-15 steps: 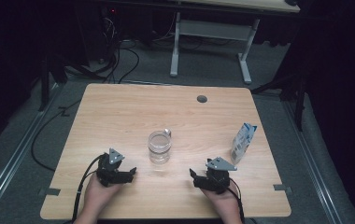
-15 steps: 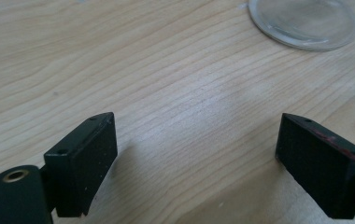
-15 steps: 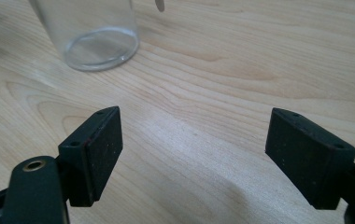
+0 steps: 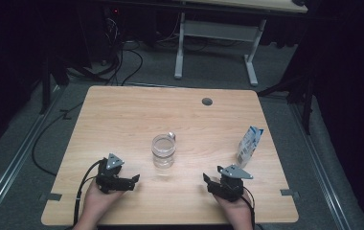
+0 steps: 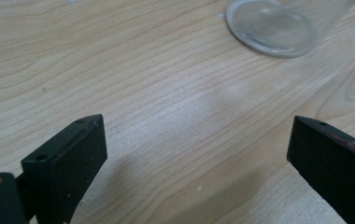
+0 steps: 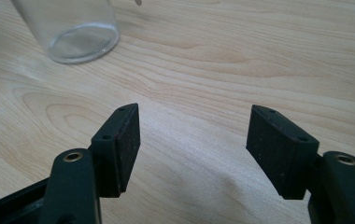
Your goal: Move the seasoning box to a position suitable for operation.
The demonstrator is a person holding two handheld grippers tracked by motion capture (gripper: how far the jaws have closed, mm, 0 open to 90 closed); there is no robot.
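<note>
A clear drinking glass (image 4: 163, 150) stands upright near the middle of the wooden table (image 4: 137, 120); its base shows in the left gripper view (image 5: 271, 27) and the right gripper view (image 6: 75, 30). A blue and white pouch (image 4: 248, 146) stands to the glass's right. My left gripper (image 4: 133, 181) rests low at the front left, open, jaws wide apart over bare wood (image 5: 196, 154). My right gripper (image 4: 209, 182) sits at the front right, open too, with nothing between its jaws (image 6: 194, 140).
A round grommet hole (image 4: 207, 101) lies near the table's far edge. Beyond the table stand a white desk frame (image 4: 216, 33) and cables (image 4: 122, 57) on the grey floor. Tape marks (image 4: 51, 196) sit at the front corners.
</note>
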